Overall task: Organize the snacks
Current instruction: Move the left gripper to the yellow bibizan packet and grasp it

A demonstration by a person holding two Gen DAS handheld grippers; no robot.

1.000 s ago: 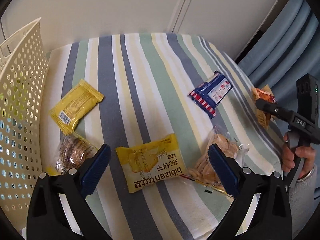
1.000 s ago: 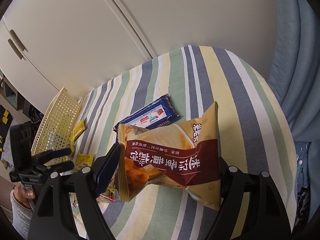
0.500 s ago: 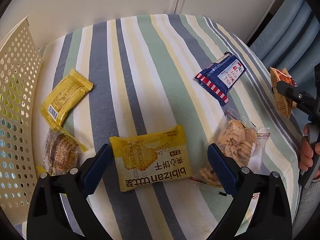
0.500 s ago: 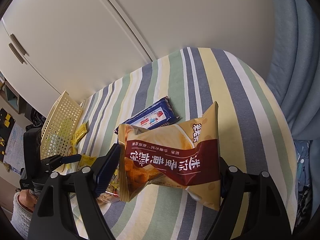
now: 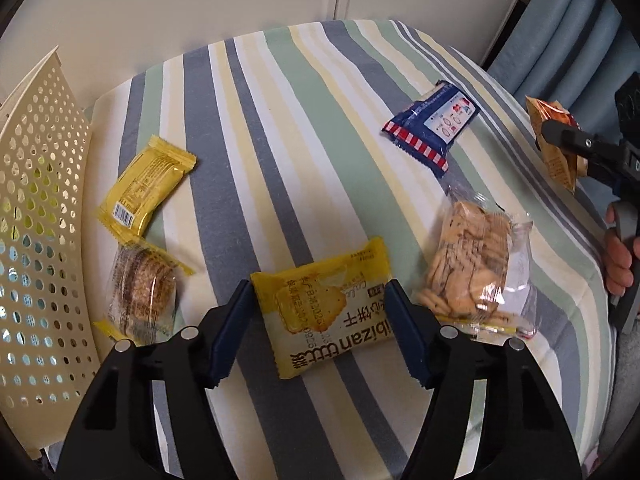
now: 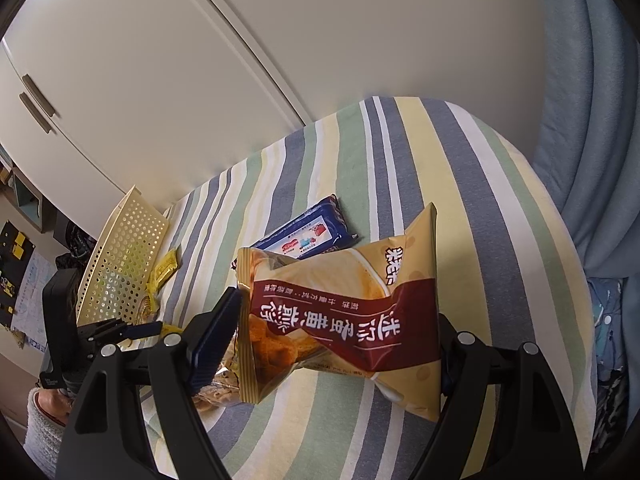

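My left gripper (image 5: 316,306) has its two blue pads against the side edges of a yellow biscuit packet (image 5: 332,324), which lies flat on the striped cloth (image 5: 280,120). In the right wrist view, my right gripper (image 6: 340,320) is shut on a brown-and-tan snack bag (image 6: 352,280) and holds it above the table; the bag hides its right fingertip. From the left wrist view that bag (image 5: 556,160) and the right gripper (image 5: 560,136) show at the far right edge. A cream perforated basket (image 5: 36,220) stands at the left.
A blue packet (image 5: 432,128), a clear bag of crackers (image 5: 468,264), a small yellow packet (image 5: 144,184) and a clear pack of round biscuits (image 5: 140,292) lie on the cloth. White cabinet doors stand behind the table. A blue curtain (image 6: 592,120) hangs on the right.
My left gripper has moved forward and down over the yellow biscuit packet, and its jaws have narrowed from wide open onto the packet's sides. The right gripper keeps holding the snack bag, almost still.
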